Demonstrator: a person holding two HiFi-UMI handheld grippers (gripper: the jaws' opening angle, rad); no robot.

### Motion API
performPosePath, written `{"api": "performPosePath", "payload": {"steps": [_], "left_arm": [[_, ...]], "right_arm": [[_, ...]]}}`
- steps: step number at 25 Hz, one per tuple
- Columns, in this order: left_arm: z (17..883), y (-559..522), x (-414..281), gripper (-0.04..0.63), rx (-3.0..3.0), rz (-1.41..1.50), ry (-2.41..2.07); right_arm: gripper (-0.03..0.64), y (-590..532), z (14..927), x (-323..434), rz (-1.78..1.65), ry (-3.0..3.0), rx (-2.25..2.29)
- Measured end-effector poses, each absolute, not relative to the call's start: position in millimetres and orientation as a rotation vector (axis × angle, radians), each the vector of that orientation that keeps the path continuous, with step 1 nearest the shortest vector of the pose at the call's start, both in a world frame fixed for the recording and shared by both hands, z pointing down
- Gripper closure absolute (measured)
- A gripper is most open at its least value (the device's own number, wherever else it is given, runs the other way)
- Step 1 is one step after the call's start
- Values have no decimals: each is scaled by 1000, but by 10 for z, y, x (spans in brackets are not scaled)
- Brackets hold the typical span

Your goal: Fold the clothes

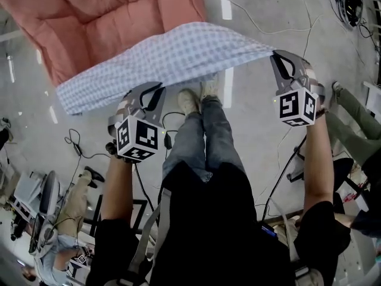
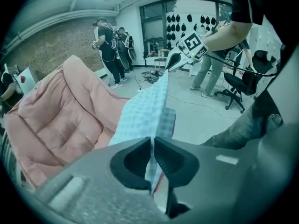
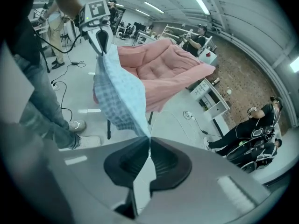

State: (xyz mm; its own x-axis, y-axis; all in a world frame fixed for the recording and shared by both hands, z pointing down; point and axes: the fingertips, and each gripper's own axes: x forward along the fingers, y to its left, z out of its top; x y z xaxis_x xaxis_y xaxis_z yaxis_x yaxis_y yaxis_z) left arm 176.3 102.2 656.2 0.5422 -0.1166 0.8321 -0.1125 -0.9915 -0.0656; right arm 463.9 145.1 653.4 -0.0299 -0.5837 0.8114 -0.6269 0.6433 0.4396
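Checked cloth (image 1: 172,58) between left tongs (image 1: 155,88), right tongs (image 1: 280,56)

Checked cloth (image 1: 172,58): light blue and white, small check pattern, thin fabric. Held off floor, spread as wide band from low left to higher right. Near edge pulled fairly taut between two pinched points: left part clamped in left gripper (image 1: 153,92), right corner clamped in right gripper (image 1: 280,56), fabric edge seen pressed between both pairs of pads. Left end drooped past left grip point, hanging loose. Far portion overlapped with pink quilted cushion (image 1: 89,16); contact there not determinable.
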Motion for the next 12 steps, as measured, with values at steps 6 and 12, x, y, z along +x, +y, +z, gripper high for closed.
{"api": "performPosePath", "payload": {"steps": [6,12], "left_arm": [[6734,1320,1739,561,-2725,-1539,140],[6778,1422,1777,501,-2751,-1566,92]], "right_arm": [[601,1770,6749,4637,57,-1678,994],[586,2036,7000,4615,97,-1685,931]]}}
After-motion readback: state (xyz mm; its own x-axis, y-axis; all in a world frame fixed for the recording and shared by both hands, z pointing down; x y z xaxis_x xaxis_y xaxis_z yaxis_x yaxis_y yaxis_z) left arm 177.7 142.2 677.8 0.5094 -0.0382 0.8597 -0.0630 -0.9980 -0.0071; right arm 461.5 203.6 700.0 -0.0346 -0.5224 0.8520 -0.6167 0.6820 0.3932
